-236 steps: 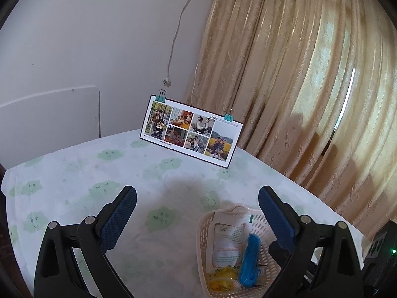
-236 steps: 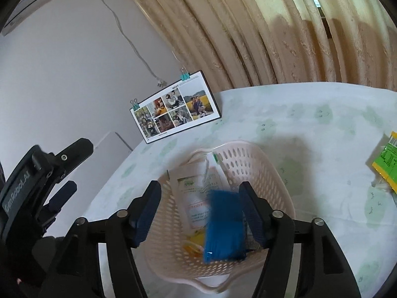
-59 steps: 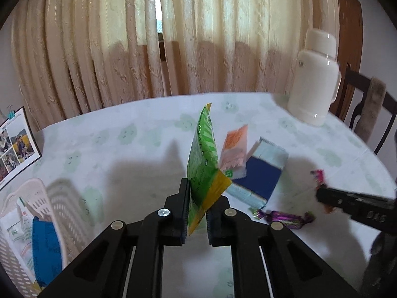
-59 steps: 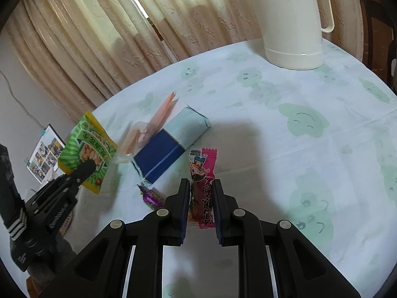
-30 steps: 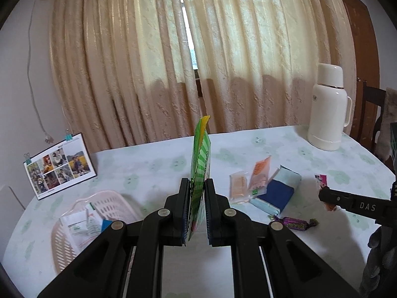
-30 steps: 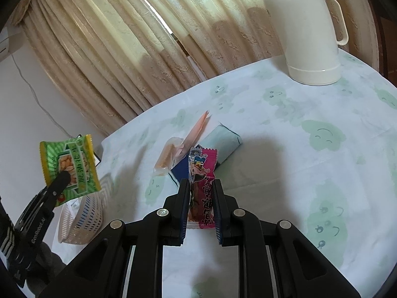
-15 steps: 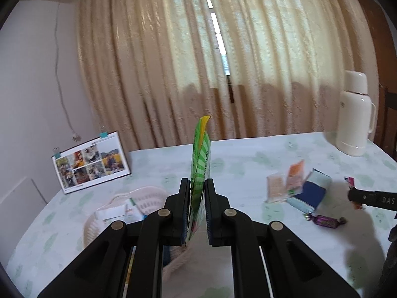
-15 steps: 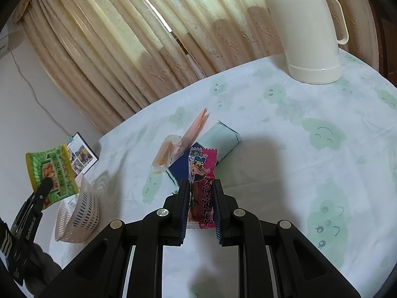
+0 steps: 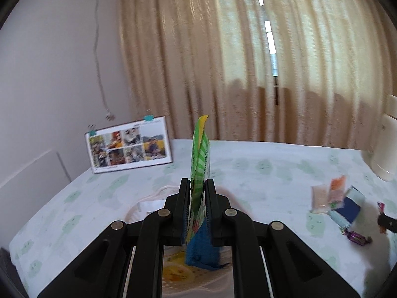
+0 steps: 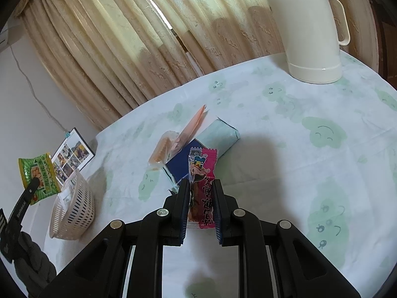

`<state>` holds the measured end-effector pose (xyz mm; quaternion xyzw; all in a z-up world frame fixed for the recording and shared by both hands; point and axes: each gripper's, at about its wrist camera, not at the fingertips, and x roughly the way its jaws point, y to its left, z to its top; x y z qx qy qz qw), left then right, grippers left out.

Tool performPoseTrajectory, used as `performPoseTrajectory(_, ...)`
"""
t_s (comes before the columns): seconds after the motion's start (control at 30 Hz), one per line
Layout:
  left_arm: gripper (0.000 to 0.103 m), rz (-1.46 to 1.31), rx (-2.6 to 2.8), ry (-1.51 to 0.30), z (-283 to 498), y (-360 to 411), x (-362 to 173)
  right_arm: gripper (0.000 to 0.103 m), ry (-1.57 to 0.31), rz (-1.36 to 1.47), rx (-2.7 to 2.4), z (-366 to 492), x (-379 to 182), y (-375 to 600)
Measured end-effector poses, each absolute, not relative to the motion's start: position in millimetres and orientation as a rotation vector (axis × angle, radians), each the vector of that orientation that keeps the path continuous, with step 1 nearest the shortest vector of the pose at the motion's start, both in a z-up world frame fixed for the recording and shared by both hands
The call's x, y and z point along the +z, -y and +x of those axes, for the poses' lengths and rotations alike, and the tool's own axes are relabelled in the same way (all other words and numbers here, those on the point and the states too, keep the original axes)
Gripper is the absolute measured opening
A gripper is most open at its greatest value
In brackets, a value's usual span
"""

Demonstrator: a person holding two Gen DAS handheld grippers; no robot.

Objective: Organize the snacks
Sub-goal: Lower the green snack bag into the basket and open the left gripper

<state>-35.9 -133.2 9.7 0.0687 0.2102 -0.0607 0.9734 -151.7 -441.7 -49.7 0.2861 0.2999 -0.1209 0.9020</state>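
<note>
Fingers of the left gripper (image 9: 197,207) are clamped on a green snack packet (image 9: 199,156) that stands upright between them, directly above the pale basket (image 10: 74,208), whose blue pack (image 9: 202,250) and yellow wrapper show just below the fingers. Right gripper (image 10: 200,207) fingers pinch a pink candy bar (image 10: 202,188) held above the counter (image 10: 297,154). Beyond those fingers lie a navy-and-teal pack (image 10: 211,146) and an orange sachet (image 10: 178,139) touching it, with a cream thermos (image 10: 310,29) far beyond to the right. A purple candy (image 9: 357,238) lies well right of the left fingers.
</note>
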Motion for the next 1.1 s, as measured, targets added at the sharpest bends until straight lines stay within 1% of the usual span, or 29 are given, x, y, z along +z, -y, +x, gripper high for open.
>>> performPoseTrajectory(0.07, 0.010, 0.126, -0.107, -0.440, -31.4, 128.6, 9.5, 0.019, -0.626, 0.587, -0.251, -151.0, -50.7, 441.2)
performPoseTrajectory(0.1, 0.014, 0.117, -0.100, -0.446, -29.6, 125.4, 10.0, 0.019, -0.628, 0.586, -0.251, -150.7, -51.1, 441.0)
performPoseTrajectory(0.17, 0.035, 0.091, -0.106, -0.461, -26.4, 118.7, 11.6, 0.019, -0.628, 0.584, -0.251, -150.3, -50.9, 440.6)
performPoseTrajectory(0.2, 0.058, 0.066, -0.107, -0.465, -25.0, 113.2, 13.3, 0.019, -0.628, 0.583, -0.250, -150.7, -50.8, 440.7)
performPoseTrajectory(0.23, 0.068, 0.051, -0.098, -0.457, -24.6, 109.6, 14.4, 0.019, -0.628, 0.584, -0.250, -150.6, -50.9, 440.6)
performPoseTrajectory(0.37, 0.067, 0.024, -0.069, -0.423, -25.5, 95.0, 22.3, 0.019, -0.628, 0.581, -0.250, -150.7, -50.7, 440.3)
performPoseTrajectory(0.77, 0.067, -0.110, -0.007, -0.469, -5.4, 44.2, 31.4, 0.019, -0.613, 0.543, -0.209, -149.5, -45.0, 424.2)
performPoseTrajectory(0.93, 0.067, -0.143, 0.012, -0.484, -1.4, 34.4, 30.6, 0.019, -0.571, 0.554, -0.123, -148.1, -31.5, 400.9)
performPoseTrajectory(1.1, 0.067, -0.143, 0.000, -0.497, -0.4, 35.3, 30.2, 0.019, -0.575, 0.511, -0.004, -131.2, -14.4, 357.7)
